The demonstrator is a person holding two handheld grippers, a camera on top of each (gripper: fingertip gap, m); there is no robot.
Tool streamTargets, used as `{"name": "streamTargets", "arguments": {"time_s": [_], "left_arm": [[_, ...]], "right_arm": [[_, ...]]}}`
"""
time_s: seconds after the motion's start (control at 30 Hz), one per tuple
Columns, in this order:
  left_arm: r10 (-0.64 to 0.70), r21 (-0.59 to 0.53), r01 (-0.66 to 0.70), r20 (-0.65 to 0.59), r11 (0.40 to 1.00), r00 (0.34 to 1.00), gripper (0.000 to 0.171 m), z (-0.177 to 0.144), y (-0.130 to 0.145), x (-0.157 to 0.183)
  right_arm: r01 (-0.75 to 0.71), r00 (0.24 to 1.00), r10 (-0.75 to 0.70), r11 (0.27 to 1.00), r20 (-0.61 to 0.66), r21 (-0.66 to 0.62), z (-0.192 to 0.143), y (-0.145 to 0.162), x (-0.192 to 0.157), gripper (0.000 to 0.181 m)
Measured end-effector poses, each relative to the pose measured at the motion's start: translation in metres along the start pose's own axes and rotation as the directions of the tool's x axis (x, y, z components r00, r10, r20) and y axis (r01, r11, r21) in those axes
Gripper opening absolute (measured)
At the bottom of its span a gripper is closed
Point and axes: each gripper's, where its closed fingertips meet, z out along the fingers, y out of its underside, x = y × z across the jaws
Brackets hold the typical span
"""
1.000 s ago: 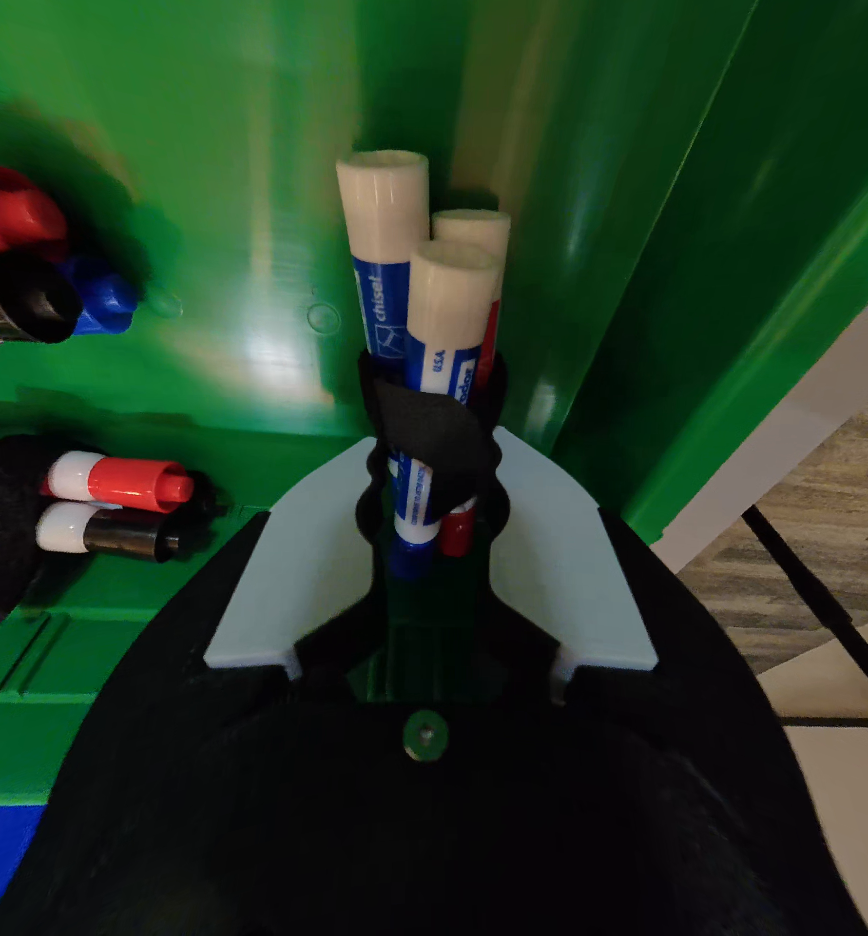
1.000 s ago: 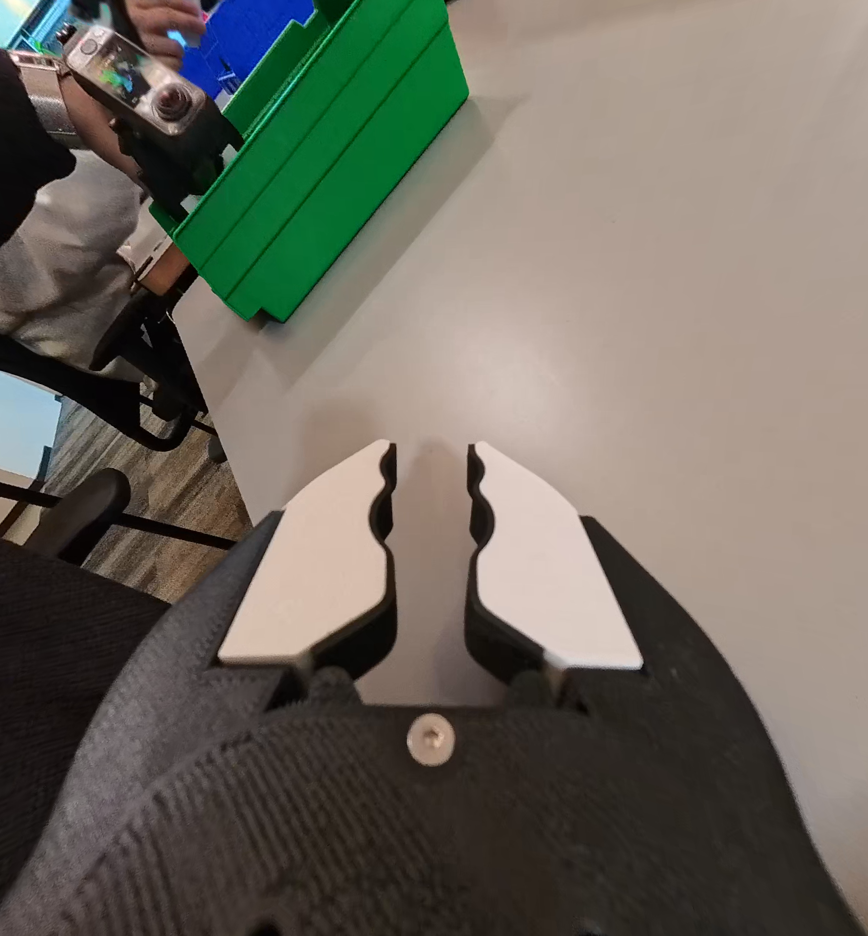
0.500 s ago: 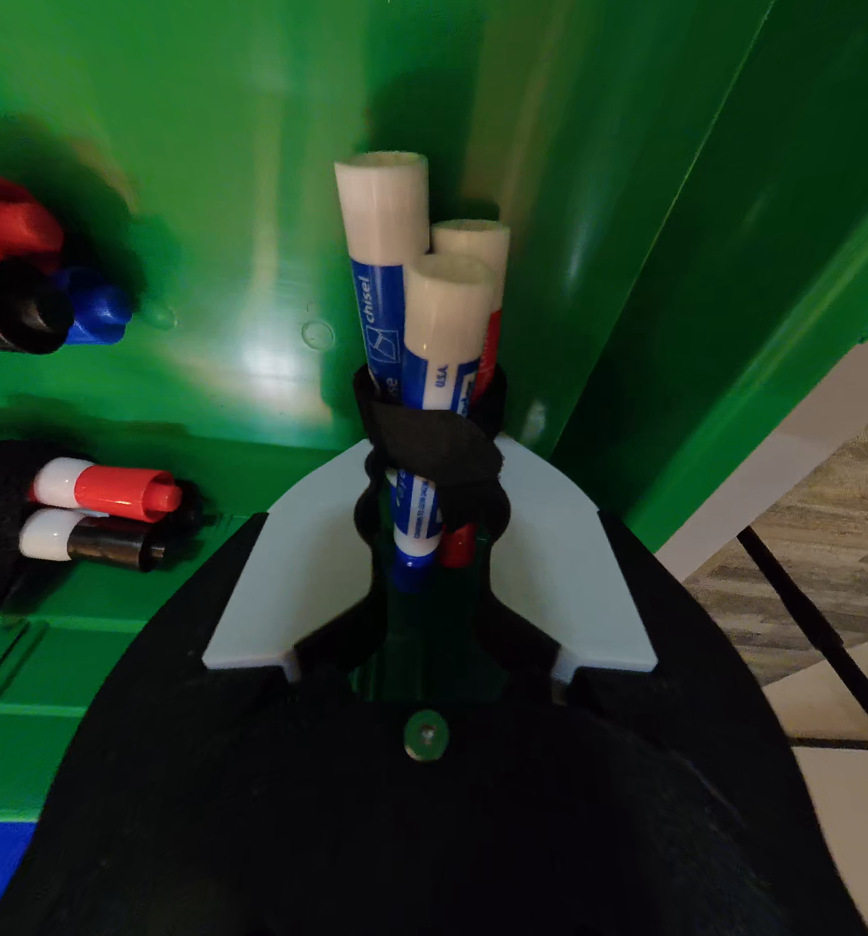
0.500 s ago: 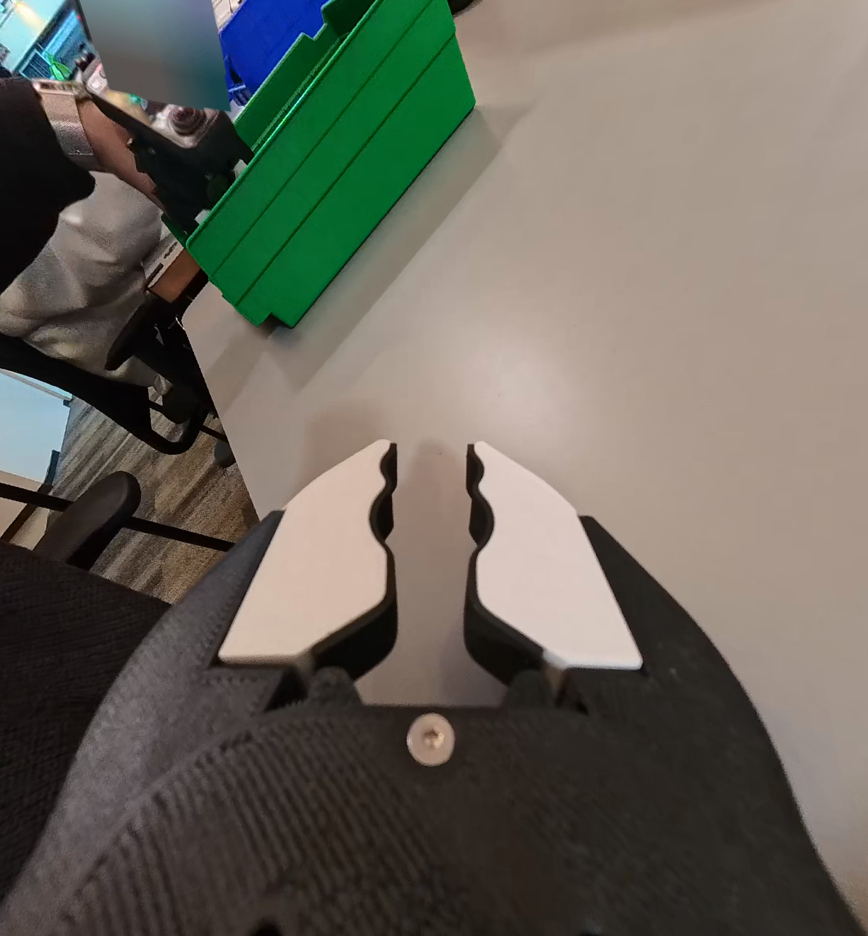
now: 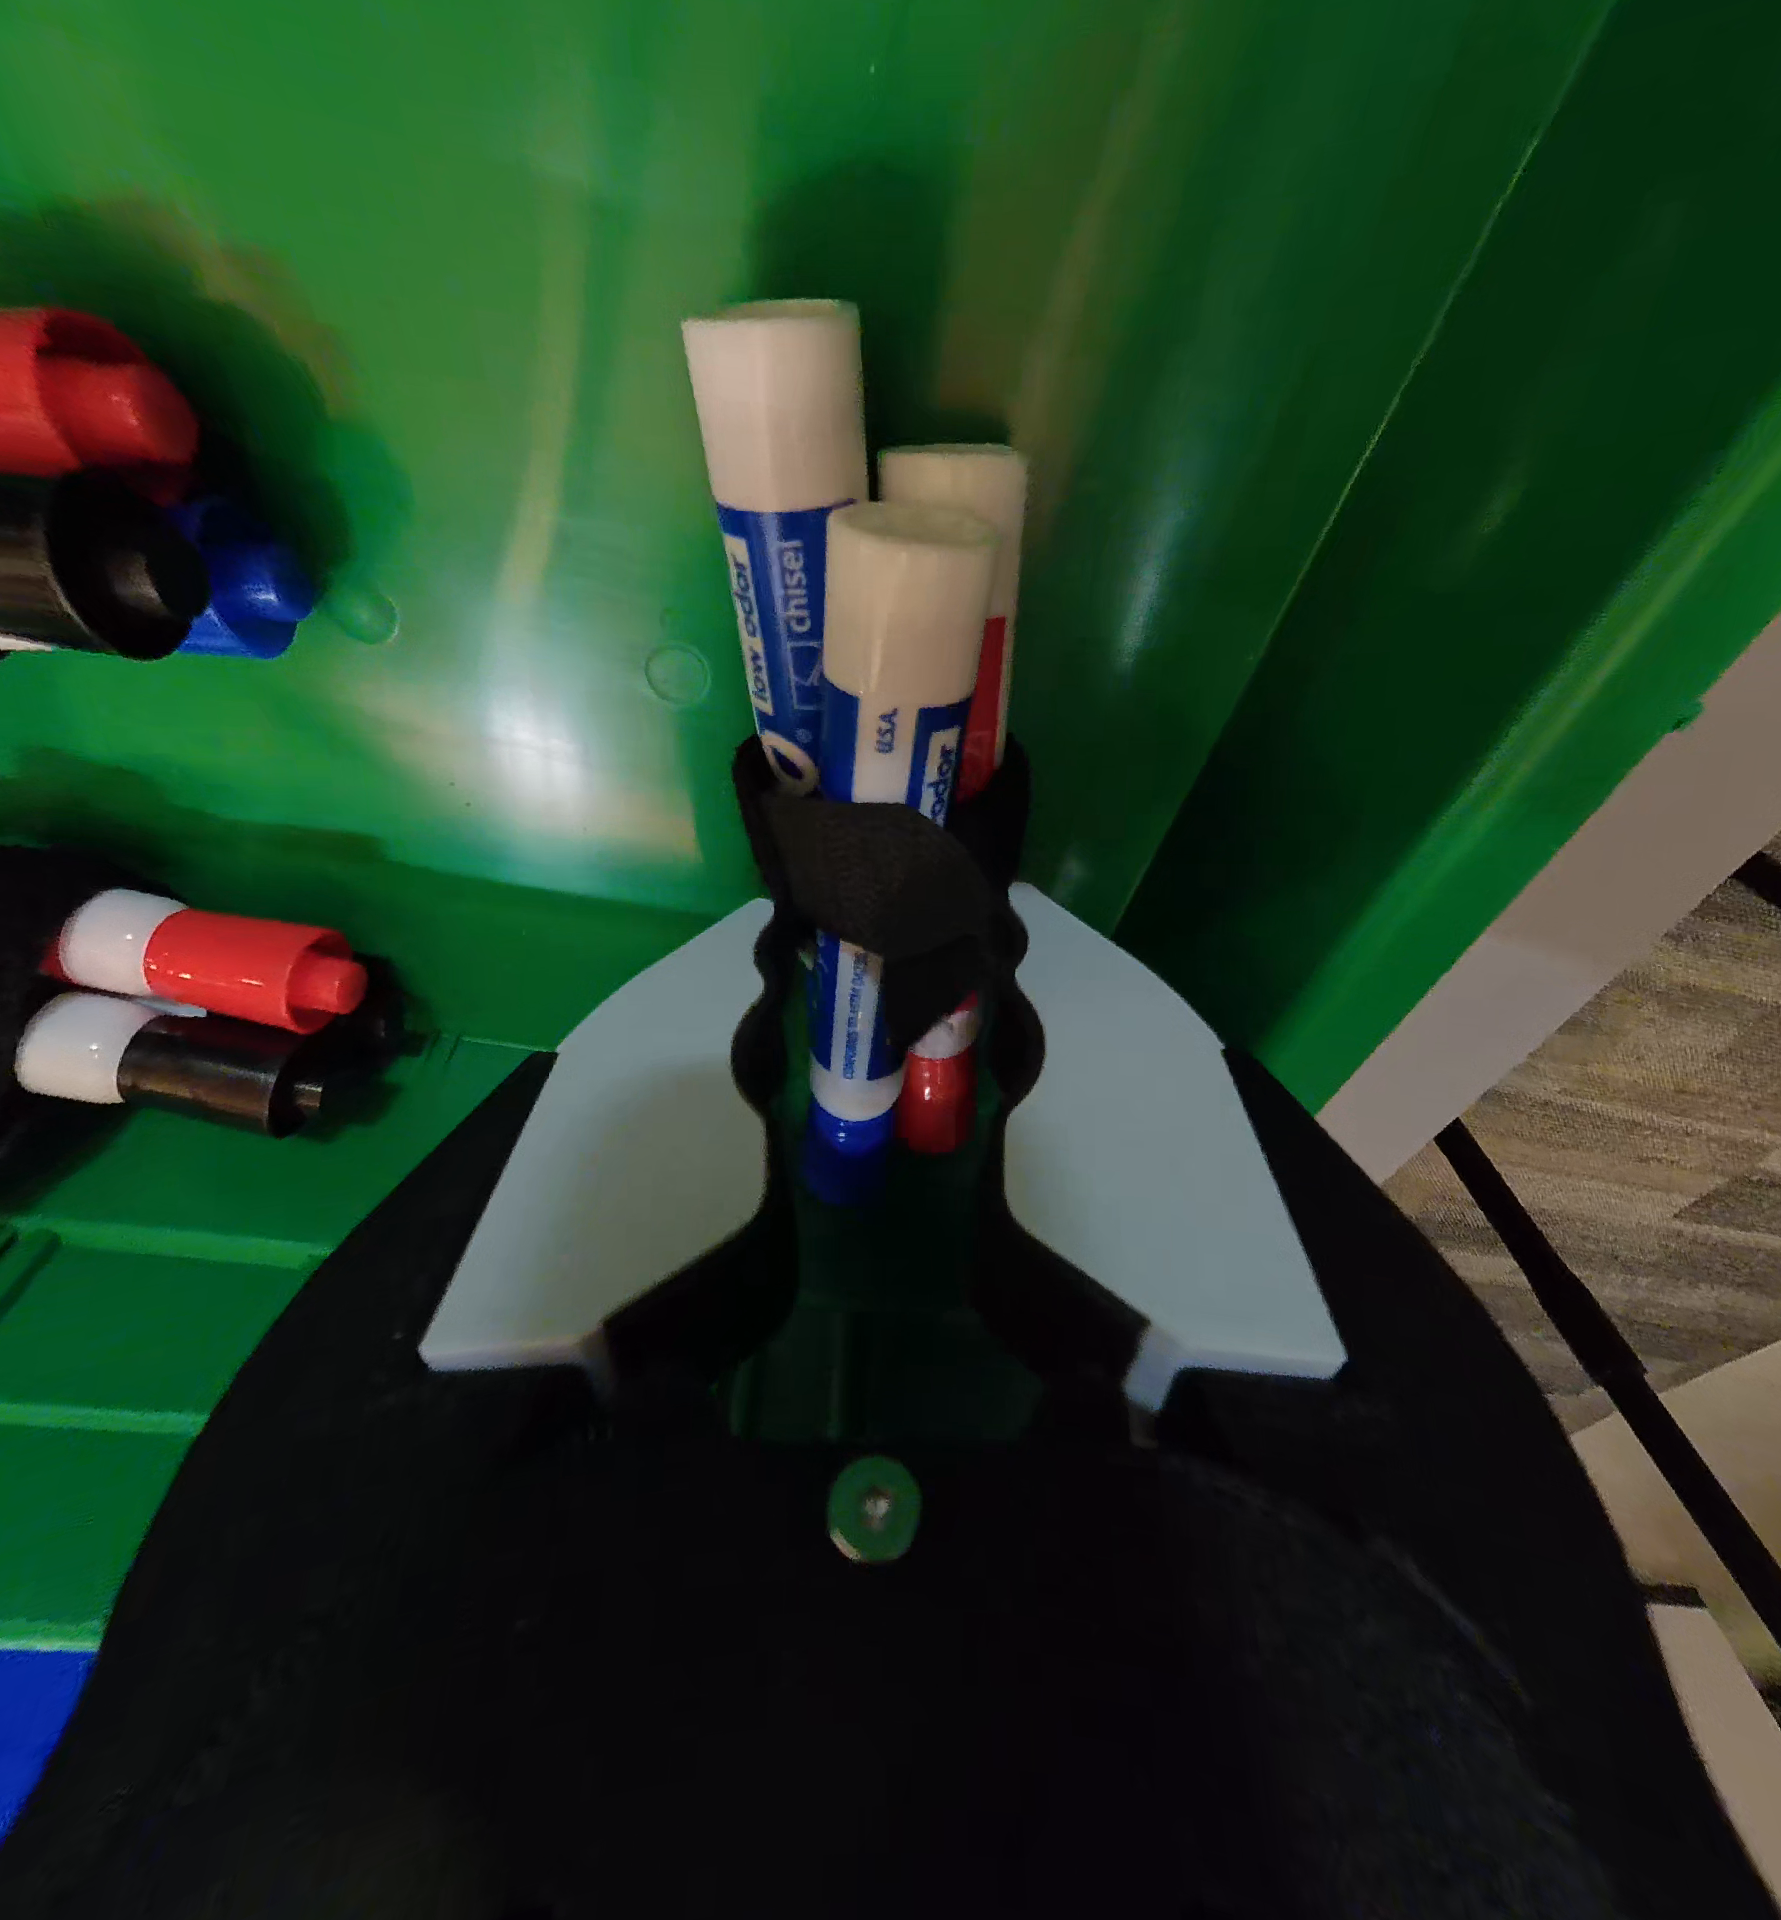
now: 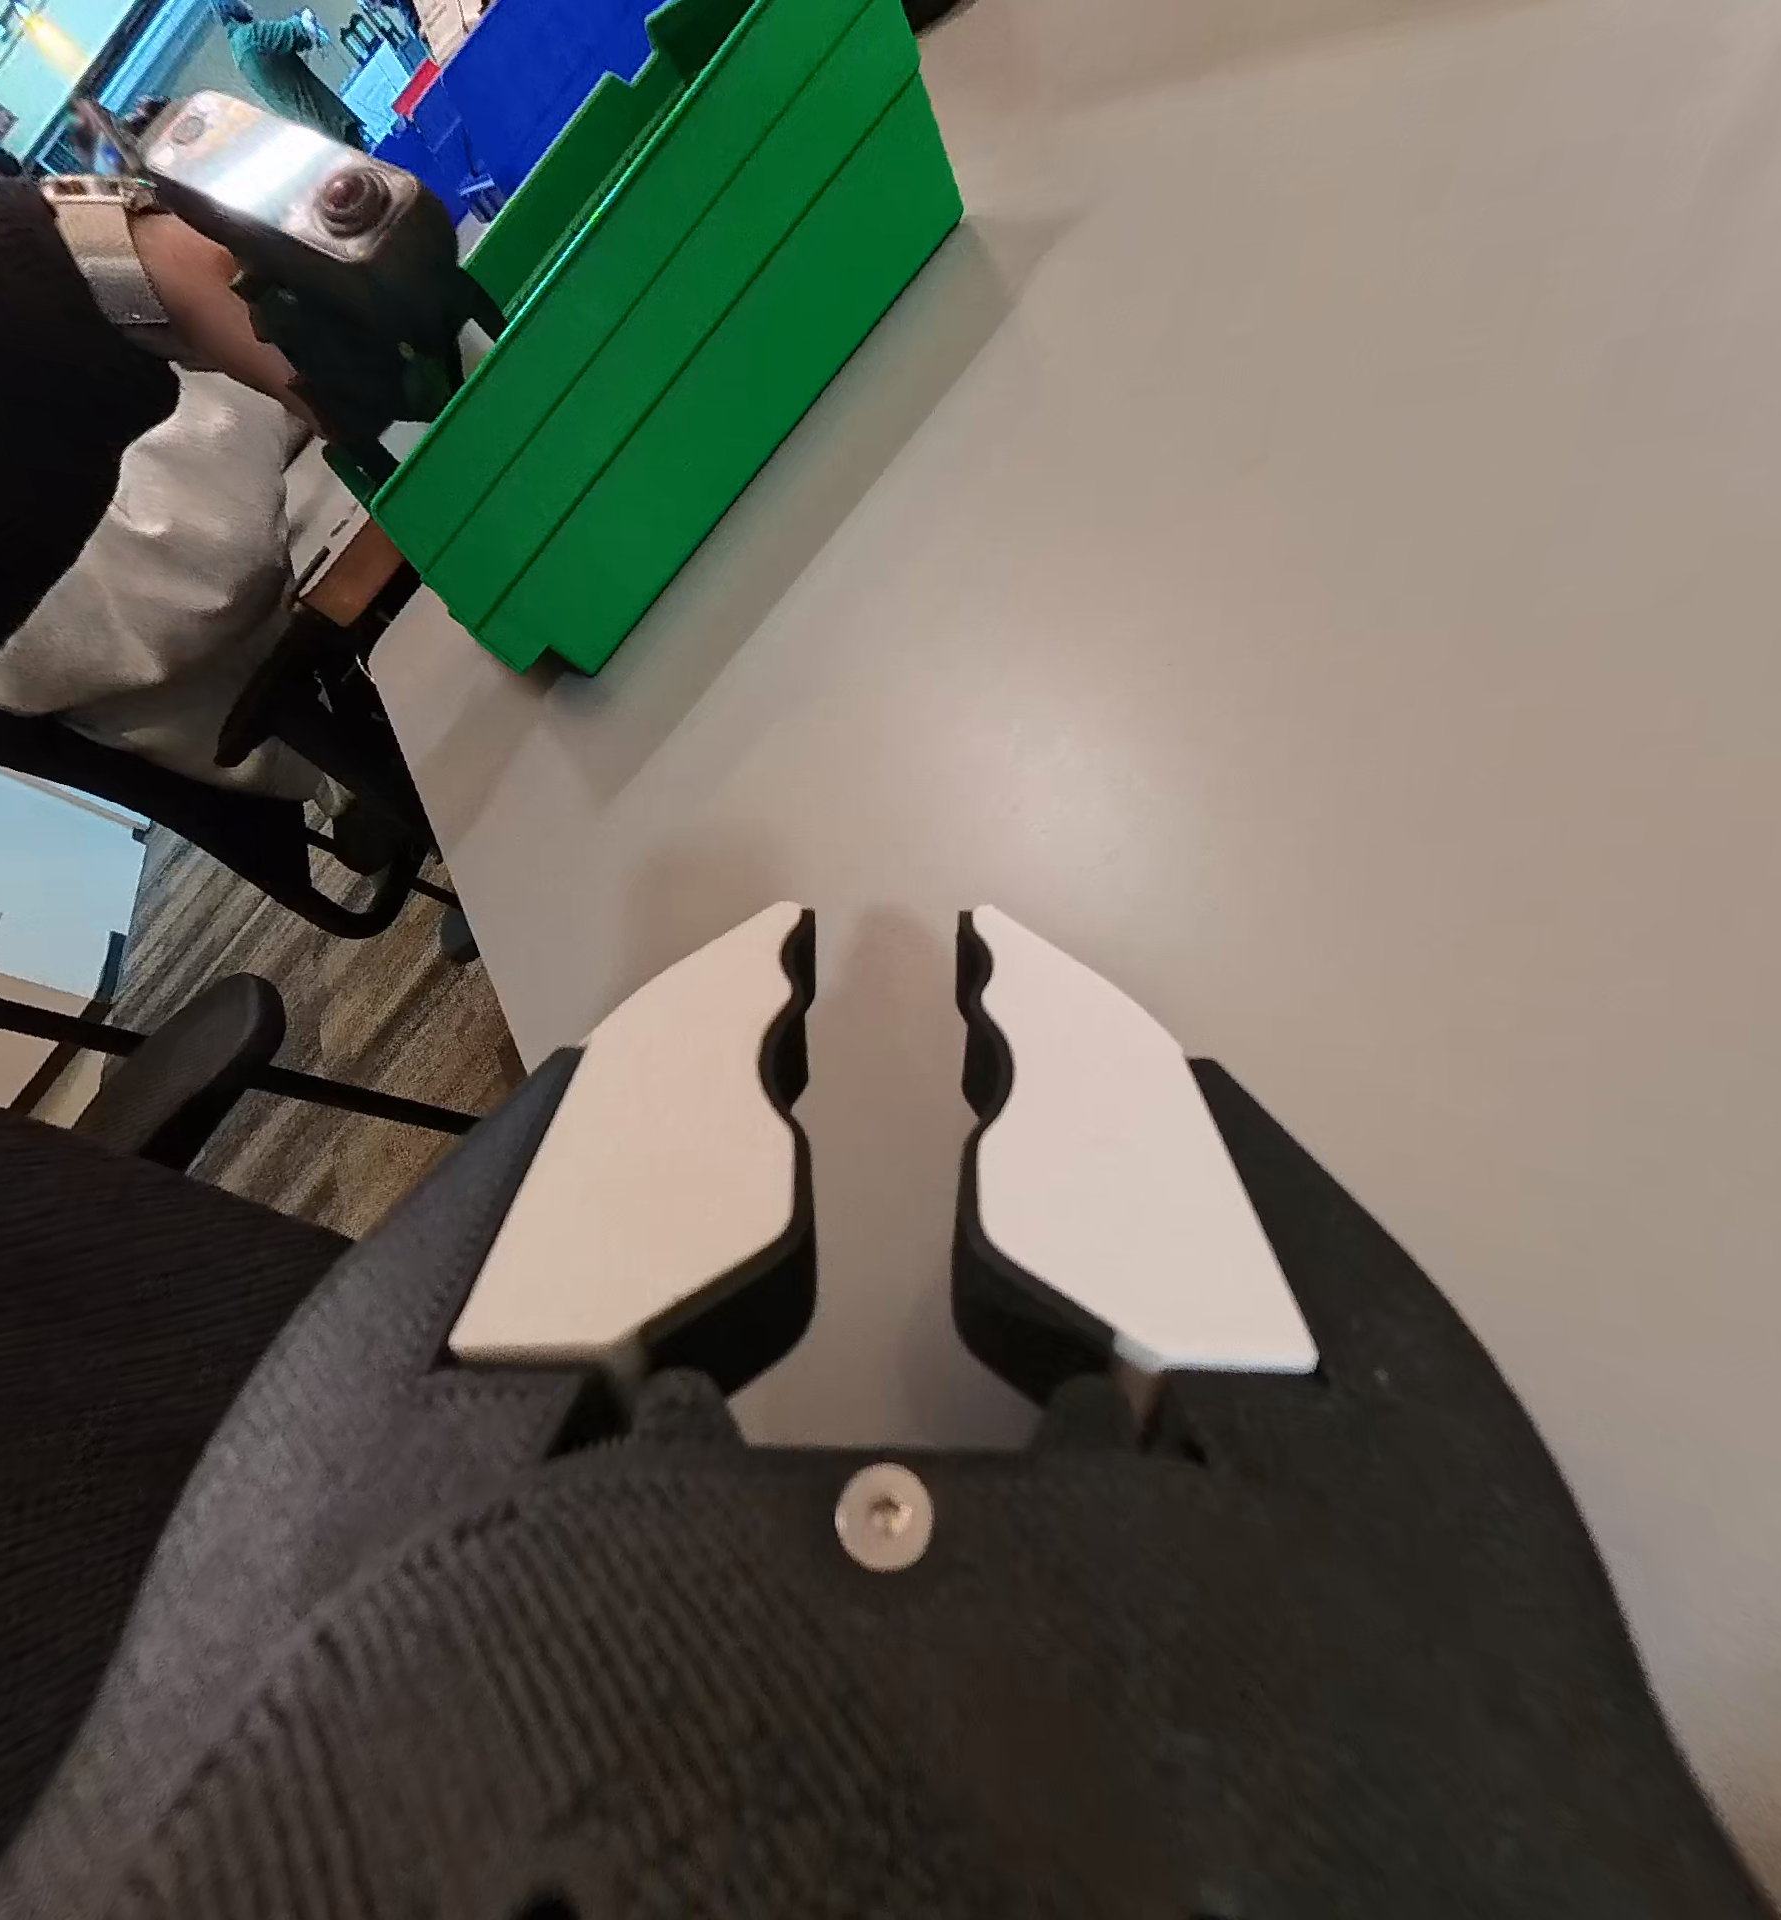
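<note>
Inside the green bin (image 5: pixel 553 260), seen along the left gripper (image 5: pixel 886 940), little has changed from a second ago: the bundle of markers (image 5: pixel 865 644) sits a touch higher between the fingers and the bin's floor has slid slightly. The gripper is pinched on that bundle, its dark pads pressing the black strap (image 5: pixel 870 883) that ties three markers together, white ends pointing away, blue and red caps toward the wrist. The bundle hangs close to the bin's corner wall. Off to the left lie two more strapped bundles (image 5: pixel 190 1003), red, black and blue caps showing, well apart from the held one.

Over the grey table (image 6: pixel 1385 623), seen along the right gripper (image 6: pixel 886 940), the view has swung since a second ago, so the bin (image 6: pixel 678 395) now sits nearer the middle and looks larger. The fingers stand a narrow gap apart, pinching nothing, bare tabletop between them. The other gripper (image 6: pixel 346 270), held by a person's hand, reaches into the bin's near end. A black chair (image 6: pixel 190 1060) stands beside the table edge.
</note>
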Motion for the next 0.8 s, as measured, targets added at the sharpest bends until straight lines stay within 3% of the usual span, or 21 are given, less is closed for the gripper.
{"name": "streamTargets", "arguments": {"time_s": [0.27, 0.53, 0.7, 0.8], "left_arm": [[0.011, 0.026, -0.012, 0.017, 1.0, 1.0, 0.036, -0.0016, -0.0026, -0.0009], [0.023, -0.021, -0.022, 0.014, 1.0, 1.0, 0.042, 0.0058, -0.0017, 0.0021], [0.054, 0.005, -0.054, 0.052, 0.999, 0.997, 0.038, 0.0042, -0.0028, -0.0008], [0.039, 0.075, -0.044, 0.066, 0.996, 0.997, 0.036, -0.0035, -0.0095, -0.0025]], "right_arm": [[0.003, 1.0, -0.003, 1.0, 0.002, -0.004, 0.0006, 0.0006, -0.0006, 0.026], [0.005, 1.0, -0.005, 1.0, 0.004, -0.005, 0.0008, 0.0008, -0.0017, 0.026], [0.006, 1.0, -0.006, 1.0, 0.009, -0.004, 0.0007, 0.0004, -0.003, 0.026], [0.005, 1.0, -0.005, 1.0, 0.011, -0.001, 0.0004, -0.0003, -0.0032, 0.026]]}}
